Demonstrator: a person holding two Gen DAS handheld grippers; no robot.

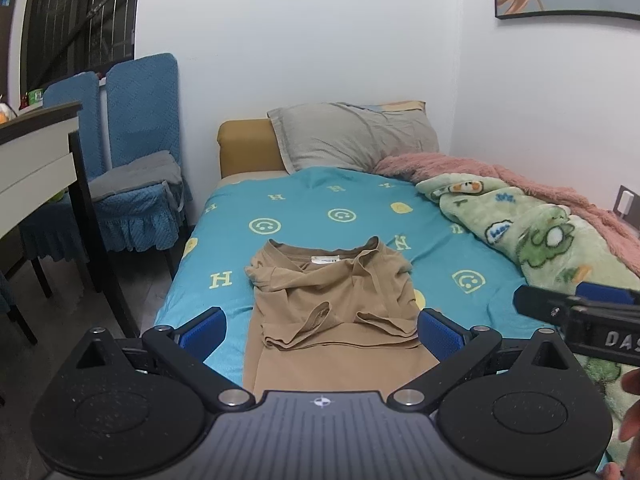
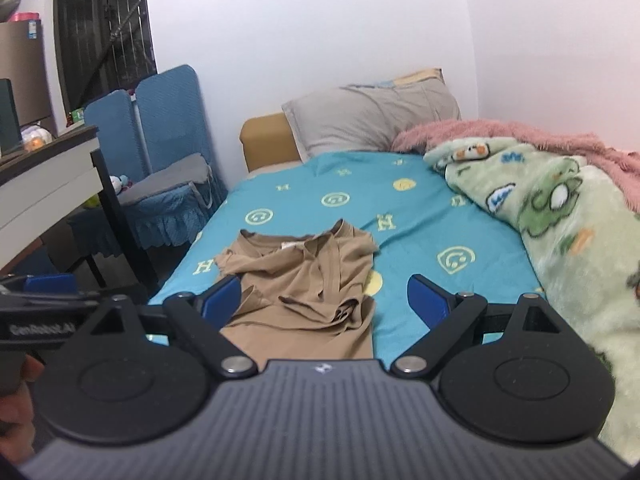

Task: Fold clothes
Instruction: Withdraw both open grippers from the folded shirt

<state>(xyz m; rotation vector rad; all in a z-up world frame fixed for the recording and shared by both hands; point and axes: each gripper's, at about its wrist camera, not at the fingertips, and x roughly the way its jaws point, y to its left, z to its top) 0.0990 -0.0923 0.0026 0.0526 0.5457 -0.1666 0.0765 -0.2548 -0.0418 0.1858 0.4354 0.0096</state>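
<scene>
A: Looking along the left gripper [image 1: 320, 330]: brown T-shirt [image 1: 332, 292] dead ahead at 12 o'clock, on the teal smiley bedsheet [image 1: 304, 208], sleeves already folded inward over the chest.

B: Long axis?

A: Running from 6 to 12 o'clock, collar at the far end, hem end passing below the fingers and out of sight. Jaws spread wide, blue pads [image 1: 202, 330] flanking the shirt's width, gripping nothing.

B: And the right gripper [image 2: 326, 304]?

A: Also wide open, also empty. From there, shirt sitting toward 11 o'clock, left pad just over its edge, right pad over bare sheet. Left gripper looks better centred; hard to say which is nearer.

B: Counts?

A: One shirt, two grippers, one grey pillow [image 1: 352, 136], one green cartoon blanket [image 1: 532, 232], one pink blanket [image 1: 500, 176], two blue chairs [image 1: 136, 152], one desk [image 1: 36, 152].
</scene>
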